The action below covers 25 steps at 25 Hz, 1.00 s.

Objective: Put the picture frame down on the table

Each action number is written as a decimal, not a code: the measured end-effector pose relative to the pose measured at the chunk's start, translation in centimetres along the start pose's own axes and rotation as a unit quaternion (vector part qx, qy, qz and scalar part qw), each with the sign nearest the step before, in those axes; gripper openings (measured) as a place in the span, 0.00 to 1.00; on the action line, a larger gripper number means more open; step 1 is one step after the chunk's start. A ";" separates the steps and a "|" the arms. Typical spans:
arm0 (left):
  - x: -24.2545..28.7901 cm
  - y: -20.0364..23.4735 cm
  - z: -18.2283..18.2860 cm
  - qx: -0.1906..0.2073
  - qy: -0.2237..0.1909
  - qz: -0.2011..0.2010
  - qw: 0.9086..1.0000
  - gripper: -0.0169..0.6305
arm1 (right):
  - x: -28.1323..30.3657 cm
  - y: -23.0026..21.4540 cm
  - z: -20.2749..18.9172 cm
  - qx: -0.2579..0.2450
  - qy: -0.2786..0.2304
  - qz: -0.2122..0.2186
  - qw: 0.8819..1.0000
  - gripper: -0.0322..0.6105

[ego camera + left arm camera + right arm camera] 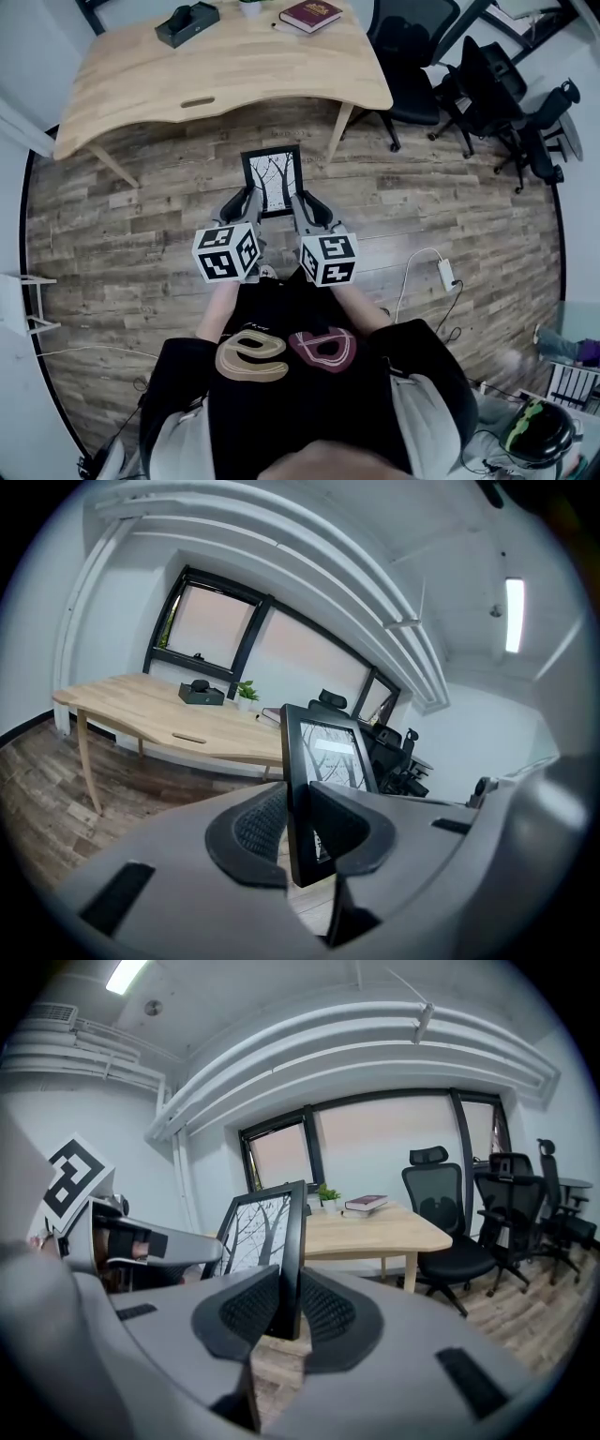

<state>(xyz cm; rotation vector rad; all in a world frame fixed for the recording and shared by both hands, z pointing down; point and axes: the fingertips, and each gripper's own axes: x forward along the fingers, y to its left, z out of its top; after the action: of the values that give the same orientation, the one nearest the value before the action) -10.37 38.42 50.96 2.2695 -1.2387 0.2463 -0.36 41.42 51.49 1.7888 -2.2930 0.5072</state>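
Picture frame (pixel 273 180) held upright above floor (pixel 131 216), my left gripper (pixel 242 200) and right gripper (pixel 303 202) each pinching one side edge so it can't swing; table (pixel 234 80) not yet reached

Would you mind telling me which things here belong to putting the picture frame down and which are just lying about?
Job in hand: picture frame, gripped by left gripper and right gripper; table.
Lying about: book, black box, potted plant, office chairs, charger.
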 end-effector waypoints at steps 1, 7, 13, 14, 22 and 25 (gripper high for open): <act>0.1 0.2 0.1 -0.001 -0.001 -0.003 1.000 0.15 | 0.1 0.1 0.1 -0.001 0.000 -0.002 1.000 0.17; 1.1 0.8 0.1 -0.008 0.003 -0.009 1.000 0.15 | 1.3 -0.3 0.1 0.003 0.005 -0.011 1.000 0.17; 3.0 2.2 0.6 -0.011 0.004 0.014 1.000 0.15 | 4.1 -1.0 -0.1 0.011 0.017 0.007 1.000 0.17; 3.4 2.5 0.6 -0.015 0.004 0.020 1.000 0.15 | 4.7 -1.2 -0.1 0.012 0.021 0.013 1.000 0.17; 8.1 4.7 3.4 -0.023 0.009 0.067 0.997 0.16 | 10.9 -3.4 1.9 0.004 0.038 0.062 0.997 0.17; 10.5 5.3 4.6 -0.033 0.013 0.079 0.996 0.16 | 13.4 -4.8 2.9 0.002 0.046 0.075 0.996 0.17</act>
<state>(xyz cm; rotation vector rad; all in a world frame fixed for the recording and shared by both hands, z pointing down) -9.25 26.06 53.30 2.1084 -1.3939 0.2886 1.07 27.24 54.27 1.5683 -2.3748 0.6040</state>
